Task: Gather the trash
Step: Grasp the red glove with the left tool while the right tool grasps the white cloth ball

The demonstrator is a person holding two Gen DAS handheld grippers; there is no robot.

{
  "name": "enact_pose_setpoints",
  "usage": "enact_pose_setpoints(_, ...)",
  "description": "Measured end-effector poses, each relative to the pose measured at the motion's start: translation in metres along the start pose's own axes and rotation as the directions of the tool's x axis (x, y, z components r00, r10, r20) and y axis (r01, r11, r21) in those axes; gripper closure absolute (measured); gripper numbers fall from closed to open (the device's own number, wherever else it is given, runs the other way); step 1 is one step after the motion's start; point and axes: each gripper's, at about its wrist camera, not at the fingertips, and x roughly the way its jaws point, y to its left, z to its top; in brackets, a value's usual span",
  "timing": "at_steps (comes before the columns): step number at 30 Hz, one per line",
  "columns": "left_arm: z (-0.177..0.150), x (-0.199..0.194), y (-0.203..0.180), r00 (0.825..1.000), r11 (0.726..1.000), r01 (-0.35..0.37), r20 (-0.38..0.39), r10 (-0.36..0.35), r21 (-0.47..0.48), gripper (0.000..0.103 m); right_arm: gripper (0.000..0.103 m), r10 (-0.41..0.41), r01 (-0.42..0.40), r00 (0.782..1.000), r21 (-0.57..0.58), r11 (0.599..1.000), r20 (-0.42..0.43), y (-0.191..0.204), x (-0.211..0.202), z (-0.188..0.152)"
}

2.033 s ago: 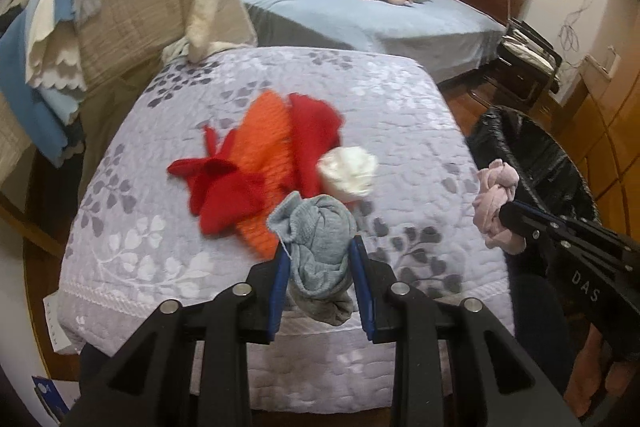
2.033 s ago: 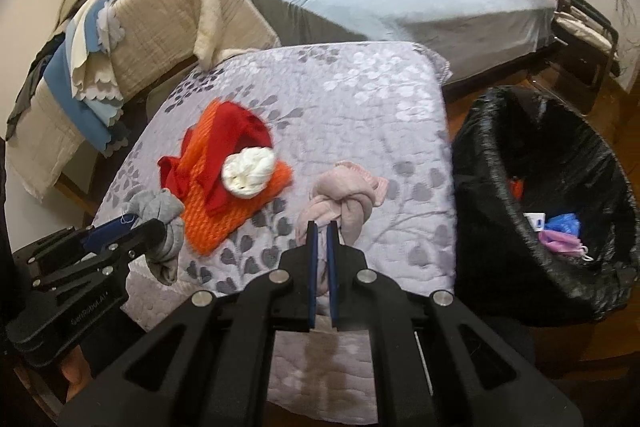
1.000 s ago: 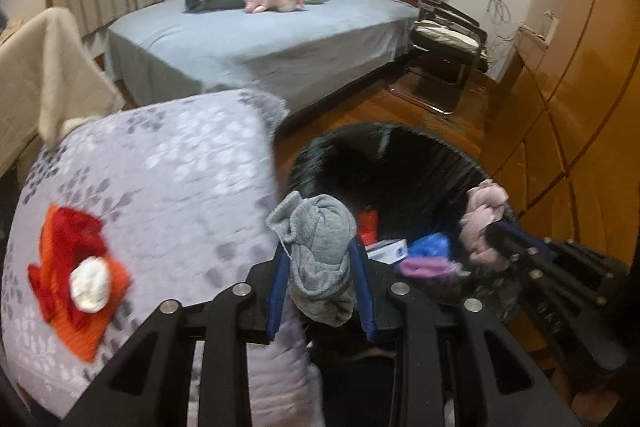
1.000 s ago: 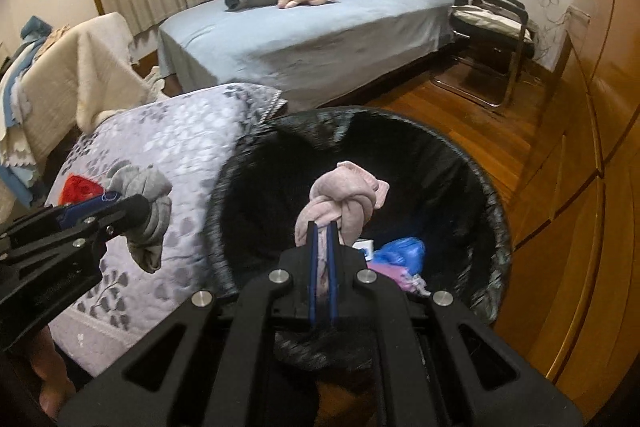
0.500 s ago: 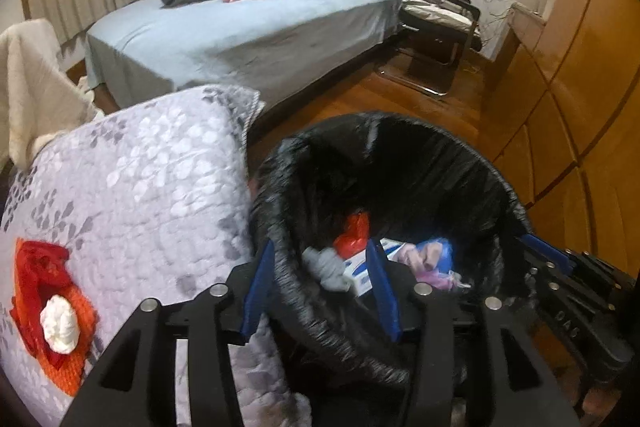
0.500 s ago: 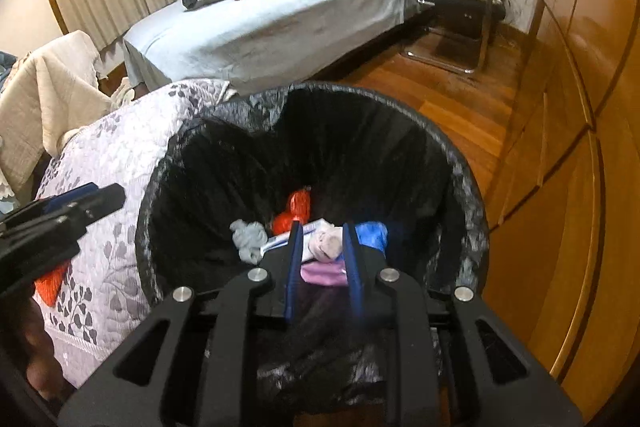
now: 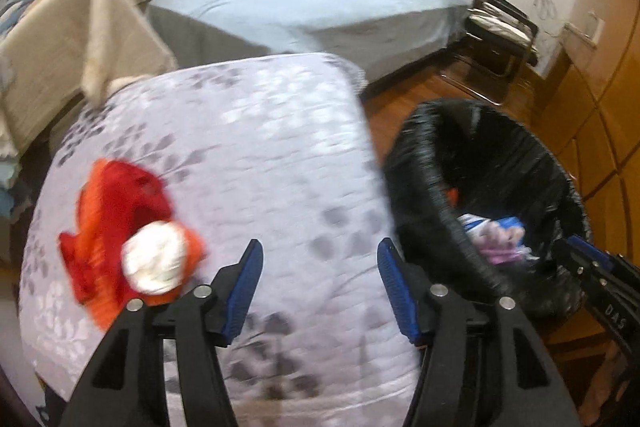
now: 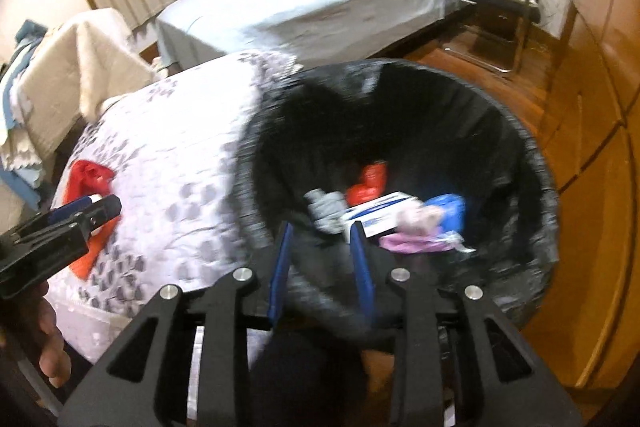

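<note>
So the bin (image 8: pixel 532 163) is a round one lined with a shiny black bag, sitting on the wood floor right ahead of the right gripper (image 8: pixel 322 239) and off to the right of the left gripper (image 7: pixel 318 255). At its bottom there's a grey sock ball (image 8: pixel 326 209), a pinkish sock ball (image 8: pixel 420 215), something red (image 8: pixel 368 183), a white box (image 8: pixel 376 215), a blue scrap (image 8: pixel 448 207) and a bit of purple (image 8: pixel 408 241).

Both grippers have just been opening and have nothing between the pads: the left is spread wide over the grey flowered quilt (image 7: pixel 248 147), the right only partway.

Just left of the left gripper lies the red and orange knit pile (image 7: pixel 116 223) with a white sock ball (image 7: pixel 154 263) on top.

Everything's motion-smeared, so the bin contents are mushy. The bin's near rim hides behind the right gripper.
</note>
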Motion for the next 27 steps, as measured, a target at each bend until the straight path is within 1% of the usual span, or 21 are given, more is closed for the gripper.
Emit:
enact_pose_setpoints(2,-0.008,-0.007,0.026,1.000,0.999,-0.022,0.002,0.022,-0.028,0.044,0.071,0.027,-0.028,1.000,-0.025,0.999,-0.008,0.022,0.001,-0.002)
enact_pose_setpoints(3,-0.012,-0.011,0.039,1.000,0.999,-0.027,0.003,0.028,-0.044,0.044,0.067,0.038,-0.038,0.999,-0.037,0.999,-0.006,0.034,0.001,-0.003)
enact_pose_setpoints(5,-0.018,-0.018,0.060,0.999,0.997,-0.050,0.013,0.051,-0.064,0.043,0.062,0.057,-0.057,0.998,-0.062,0.996,0.001,0.058,0.000,-0.004)
enact_pose_setpoints(6,-0.020,-0.021,0.069,0.998,0.996,-0.059,0.017,0.060,-0.068,0.041,0.060,0.071,-0.071,0.997,-0.075,0.995,0.002,0.072,0.000,-0.005)
enact_pose_setpoints(8,-0.027,-0.029,0.094,0.995,0.992,-0.094,0.027,0.097,-0.082,0.037,0.059,0.096,-0.096,0.995,-0.100,0.990,0.000,0.094,0.000,-0.006)
enact_pose_setpoints(10,-0.034,-0.036,0.122,0.992,0.987,-0.120,0.031,0.124,-0.106,0.037,0.059,0.119,-0.118,0.993,-0.125,0.985,-0.006,0.117,0.002,-0.008)
enact_pose_setpoints(15,-0.045,-0.050,0.183,0.985,0.971,-0.160,0.042,0.170,-0.180,0.036,0.059,0.167,-0.169,0.986,-0.177,0.970,-0.025,0.172,0.010,-0.013)
enact_pose_setpoints(19,-0.052,-0.050,0.215,0.982,0.960,-0.175,0.036,0.187,-0.217,0.035,0.059,0.197,-0.201,0.979,-0.204,0.958,-0.044,0.209,0.021,-0.017)
enact_pose_setpoints(21,-0.054,-0.049,0.230,0.981,0.956,-0.176,0.036,0.190,-0.234,0.035,0.059,0.201,-0.207,0.978,-0.210,0.956,-0.049,0.220,0.028,-0.019)
enact_pose_setpoints(24,-0.058,-0.050,0.238,0.982,0.955,-0.169,0.041,0.184,-0.242,0.035,0.059,0.197,-0.207,0.978,-0.212,0.955,-0.066,0.233,0.039,-0.022)
enact_pose_setpoints(27,-0.062,-0.050,0.244,0.984,0.955,-0.159,0.042,0.175,-0.249,0.035,0.059,0.190,-0.202,0.979,-0.219,0.955,-0.073,0.237,0.044,-0.026)
